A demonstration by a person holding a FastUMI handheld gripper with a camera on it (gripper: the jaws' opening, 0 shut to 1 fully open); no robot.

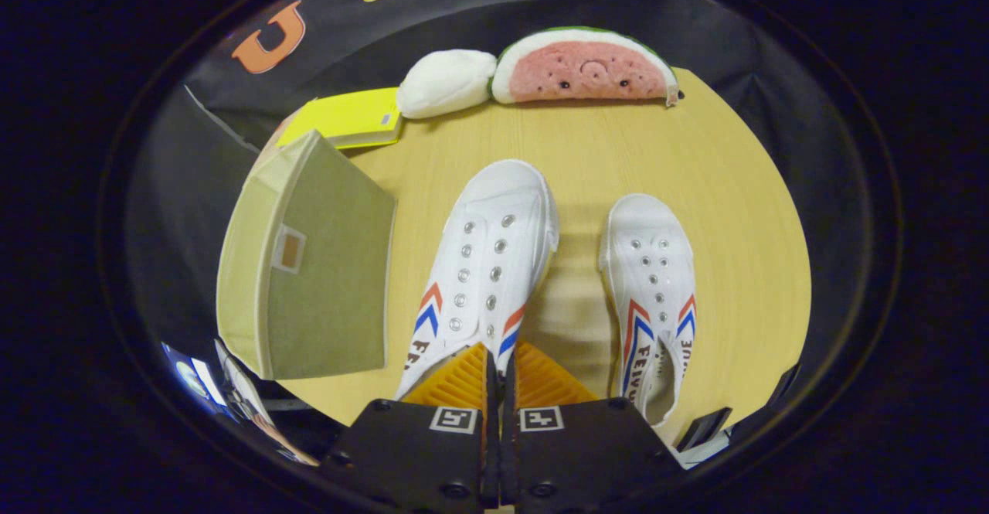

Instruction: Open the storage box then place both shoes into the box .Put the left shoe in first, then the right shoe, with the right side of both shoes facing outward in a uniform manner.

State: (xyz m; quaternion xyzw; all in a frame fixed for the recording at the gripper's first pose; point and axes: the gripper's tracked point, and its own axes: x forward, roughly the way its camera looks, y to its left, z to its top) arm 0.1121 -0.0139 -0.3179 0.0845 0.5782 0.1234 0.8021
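Observation:
Two white lace-less shoes with red and blue chevrons point their toes away from me on the round wooden table (pixel 695 151). The shoe nearer the box (pixel 487 259) looks raised off the table and casts a shadow to its right. My gripper (pixel 496 361) is shut on its heel-end collar, and the fingers hide that part of the shoe. The other shoe (pixel 653 290) lies flat to the right of the fingers. An olive fabric storage box (pixel 317 267) with a small label stands left of the held shoe; I cannot tell whether it is open.
Beyond the shoes, at the table's far edge, lie a watermelon-slice plush (pixel 587 69), a white plush (pixel 446 83) and a yellow book (pixel 348 117). The book sits just behind the box. The table edge curves close on the right of the flat shoe.

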